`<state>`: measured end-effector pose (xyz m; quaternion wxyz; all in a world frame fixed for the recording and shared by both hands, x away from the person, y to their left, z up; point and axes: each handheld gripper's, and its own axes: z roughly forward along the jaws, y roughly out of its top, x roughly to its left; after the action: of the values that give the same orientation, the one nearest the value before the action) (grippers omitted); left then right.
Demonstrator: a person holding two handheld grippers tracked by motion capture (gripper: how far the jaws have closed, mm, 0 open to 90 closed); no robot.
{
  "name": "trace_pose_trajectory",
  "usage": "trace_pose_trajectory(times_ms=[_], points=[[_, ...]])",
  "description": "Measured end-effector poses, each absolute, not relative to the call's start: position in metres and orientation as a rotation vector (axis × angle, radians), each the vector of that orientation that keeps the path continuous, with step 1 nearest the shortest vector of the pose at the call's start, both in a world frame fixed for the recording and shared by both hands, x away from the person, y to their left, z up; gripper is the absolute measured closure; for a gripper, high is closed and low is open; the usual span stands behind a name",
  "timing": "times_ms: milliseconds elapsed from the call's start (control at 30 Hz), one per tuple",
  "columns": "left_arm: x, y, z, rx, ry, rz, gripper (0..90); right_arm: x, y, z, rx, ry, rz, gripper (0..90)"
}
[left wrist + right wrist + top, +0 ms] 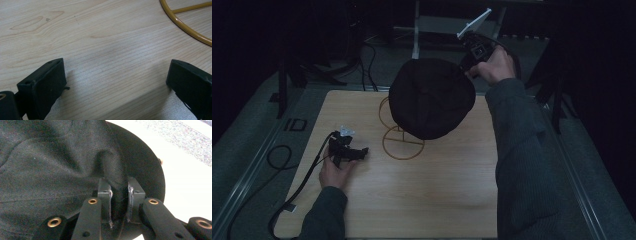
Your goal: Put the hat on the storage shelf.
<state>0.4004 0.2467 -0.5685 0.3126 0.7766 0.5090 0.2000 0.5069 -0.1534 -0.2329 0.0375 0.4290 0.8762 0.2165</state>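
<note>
A black fabric hat hangs over a gold wire stand at the table's middle. My right gripper holds it from the far right side. In the right gripper view its jaws are shut on a pinched fold of the hat's cloth, with the hat's brim behind. My left gripper rests on the wooden table at the left, held by a hand. Its jaws stand wide apart over bare wood, with the stand's ring base at the upper right.
A black cable trails from the left gripper off the table's left edge. Dark stands and cables sit on the grey floor beyond the table's far edge.
</note>
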Motion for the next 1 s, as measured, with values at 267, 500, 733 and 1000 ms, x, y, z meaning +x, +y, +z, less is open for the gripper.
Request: trace_pose_trajectory(times_ms=[267,500,733,1000], points=[[0.4,0.247,-0.569,2.048,1.344,0.529,2.2,0.51,-0.143,-0.238,1.338,2.682,0.668,77.3],[0.4,0.247,-0.569,2.048,1.344,0.527,2.2,0.513,-0.131,-0.242,1.339,2.685,0.682,77.2],[0.4,0.247,-0.569,2.048,1.344,0.528,2.2,0.513,-0.122,-0.245,1.327,2.694,0.701,77.2],[0.4,0.247,-0.568,2.05,1.343,0.526,2.2,0.516,-0.107,-0.253,1.323,2.698,0.703,77.1]])
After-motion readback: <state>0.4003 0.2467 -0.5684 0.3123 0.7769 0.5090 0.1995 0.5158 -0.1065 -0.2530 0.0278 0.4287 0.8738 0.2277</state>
